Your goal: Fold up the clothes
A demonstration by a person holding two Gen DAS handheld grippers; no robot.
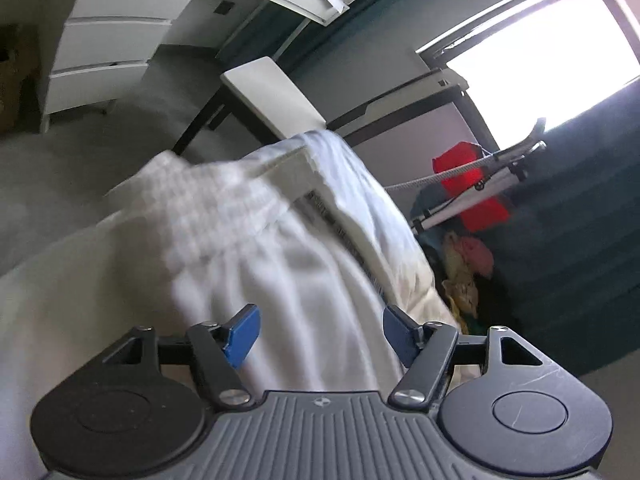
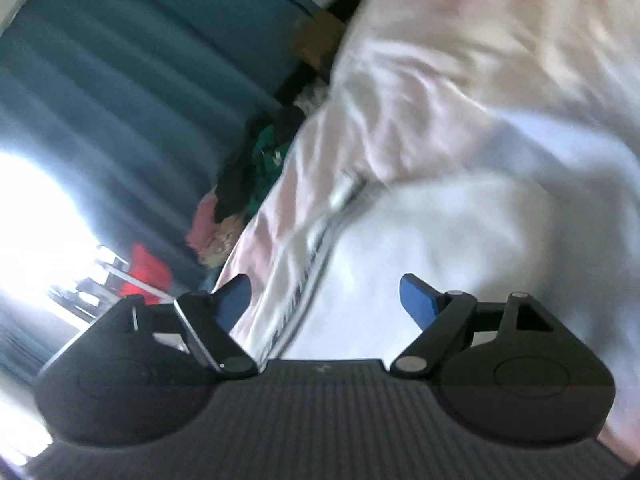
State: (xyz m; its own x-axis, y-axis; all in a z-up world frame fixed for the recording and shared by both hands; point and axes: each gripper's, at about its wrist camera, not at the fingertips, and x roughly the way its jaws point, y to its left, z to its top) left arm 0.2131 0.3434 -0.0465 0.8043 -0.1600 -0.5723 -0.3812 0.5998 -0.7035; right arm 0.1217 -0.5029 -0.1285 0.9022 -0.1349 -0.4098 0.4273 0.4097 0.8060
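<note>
A white garment (image 1: pixel 280 264) with a ribbed elastic waistband (image 1: pixel 208 208) and a dark patterned side stripe (image 1: pixel 352 248) lies spread on a pale bed sheet (image 1: pixel 48 320). My left gripper (image 1: pixel 320 332) is open just above the cloth, its blue pads (image 1: pixel 242 334) wide apart and holding nothing. In the right wrist view the same white garment (image 2: pixel 460 240) shows with its stripe (image 2: pixel 316 256) running under my right gripper (image 2: pixel 326 300), which is open and empty. That view is blurred.
A heap of other clothes (image 1: pixel 468 268) lies at the bed's far edge, seen also in the right wrist view (image 2: pixel 248 184). Teal curtains (image 2: pixel 100 100), a bright window (image 1: pixel 540 60), a red box (image 1: pixel 472 188), a white chair (image 1: pixel 276 96) and white drawers (image 1: pixel 108 48) stand beyond.
</note>
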